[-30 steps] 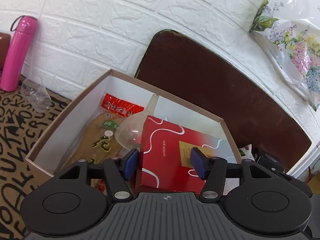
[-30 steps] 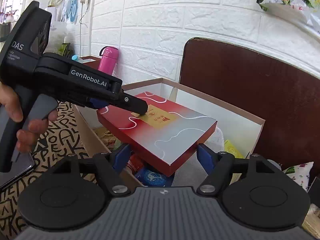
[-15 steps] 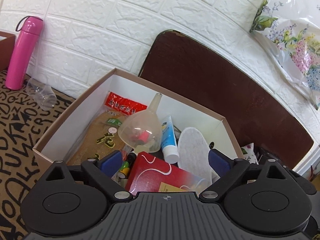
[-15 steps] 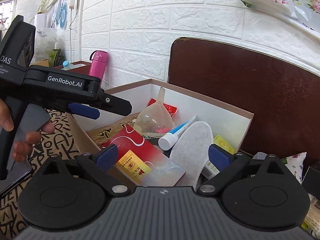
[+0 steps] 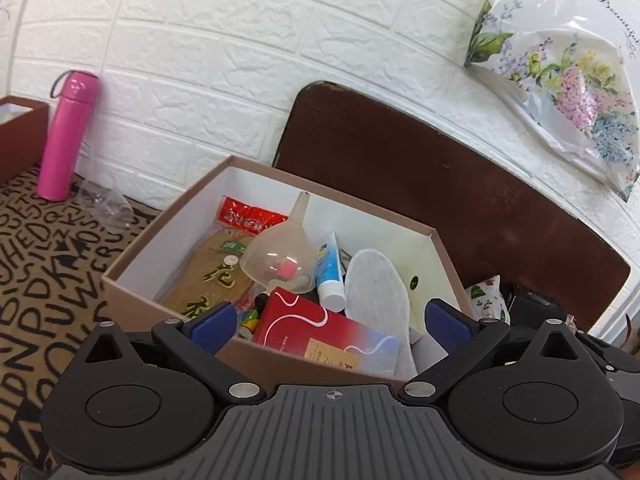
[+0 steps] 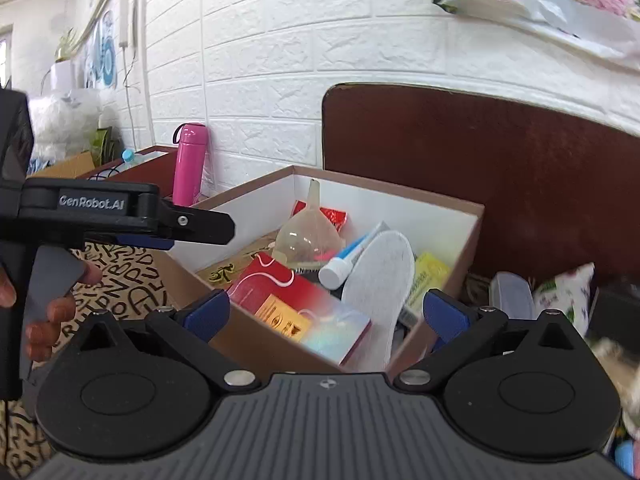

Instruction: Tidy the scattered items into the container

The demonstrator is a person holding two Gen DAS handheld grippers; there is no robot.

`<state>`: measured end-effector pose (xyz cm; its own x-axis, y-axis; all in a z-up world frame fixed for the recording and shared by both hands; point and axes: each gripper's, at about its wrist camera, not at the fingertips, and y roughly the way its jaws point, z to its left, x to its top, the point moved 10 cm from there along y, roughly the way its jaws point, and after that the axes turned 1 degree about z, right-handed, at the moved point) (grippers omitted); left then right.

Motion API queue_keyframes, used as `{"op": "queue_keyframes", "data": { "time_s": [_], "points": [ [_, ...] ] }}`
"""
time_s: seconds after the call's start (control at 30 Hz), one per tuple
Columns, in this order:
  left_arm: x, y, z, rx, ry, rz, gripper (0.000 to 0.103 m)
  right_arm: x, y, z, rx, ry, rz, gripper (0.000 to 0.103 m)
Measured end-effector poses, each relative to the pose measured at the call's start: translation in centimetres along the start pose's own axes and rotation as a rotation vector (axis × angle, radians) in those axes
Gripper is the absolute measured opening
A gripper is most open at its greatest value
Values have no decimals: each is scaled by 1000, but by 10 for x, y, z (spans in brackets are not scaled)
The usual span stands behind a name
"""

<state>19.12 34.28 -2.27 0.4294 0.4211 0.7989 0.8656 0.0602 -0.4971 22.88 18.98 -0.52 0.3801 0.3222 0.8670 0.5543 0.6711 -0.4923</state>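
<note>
Ahead of the left gripper (image 5: 328,322) sits the box (image 5: 132,276), brown outside and white inside, on a cloth (image 5: 44,280) printed with black letters. Its jaws have just been opening and now stand wide, blue pads apart, with nothing pressed between them. The red packet (image 5: 304,328) lies loose in the near end of the box, tilted, below and between the pads but touched by neither. Behind it lie a clear funnel (image 5: 280,256), a blue-and-white tube (image 5: 330,276), a white insole (image 5: 376,292) and a brown snack bag (image 5: 212,276) (Chinese characters on it). A pink flask (image 5: 66,136) stands upright against the white brick wall at left, and a dark brown board (image 5: 460,208) leans behind the box. A floral bag (image 5: 568,80) hangs at upper right.

From the right wrist, the right gripper (image 6: 326,314) is likewise spread wide, its jaws having just been opening, and it grips nothing. The red packet (image 6: 296,308) rests inside the box (image 6: 452,280) near the front wall, one end lower than the other. The funnel (image 6: 308,232), tube (image 6: 348,258) and insole (image 6: 380,280) lie beside it, with a yellow pack (image 6: 426,280) past the insole. The left gripper (image 6: 160,228) shows at left, held by a hand (image 6: 52,304), its tip over the box's left edge. The flask (image 6: 190,164) stands behind.
</note>
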Motion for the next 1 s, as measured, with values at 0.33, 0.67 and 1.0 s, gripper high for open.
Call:
{"op": "queue_keyframes", "data": {
  "time_s": [0.33,0.67,1.0],
  "points": [
    [-27,-57,-22,92,89,5,103,-21,-61,7,-38,59,29,102],
    [-39,-108,-51,225,248,-46,103,-30,-105,27,-10,71,60,102],
    [-55,-123,-61,235,260,-9,103,-37,-121,36,-31,61,113,102]
  ]
}}
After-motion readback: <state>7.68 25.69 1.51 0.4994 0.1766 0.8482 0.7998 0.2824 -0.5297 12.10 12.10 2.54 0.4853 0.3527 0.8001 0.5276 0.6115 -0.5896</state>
